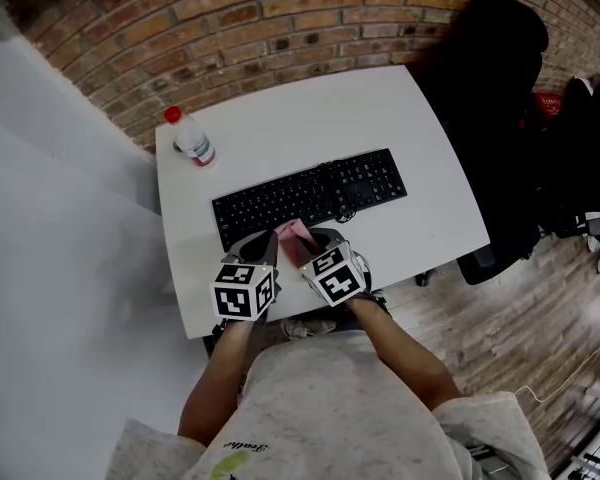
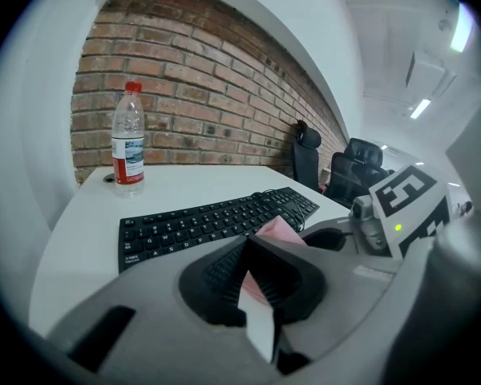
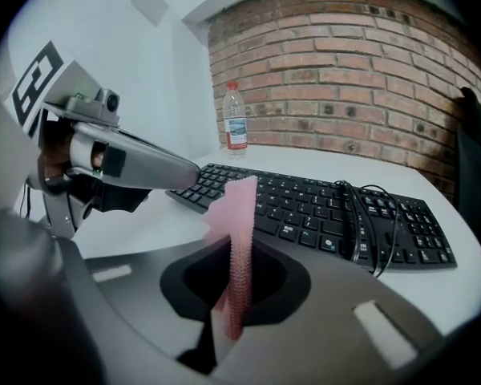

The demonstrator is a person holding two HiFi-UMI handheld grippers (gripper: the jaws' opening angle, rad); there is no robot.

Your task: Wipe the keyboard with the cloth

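Bench (image 1: 280, 118): white.
Keyboard (image 1: 310, 196): black, lying mid-bench.
Cloth (image 3: 240, 215): pink, held up at the keyboard's near edge, pinched in both the right claw (image 3: 239, 255) and the left claw (image 2: 252, 251).
We judge wiping not yet begun; all keys remain.

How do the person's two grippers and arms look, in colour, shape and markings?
The left gripper and the right gripper have curved grey plastic bodies with dark ribbed inner pads. Each carries a white cube with black square markers. The person wears a light speckled short-sleeved T-shirt.
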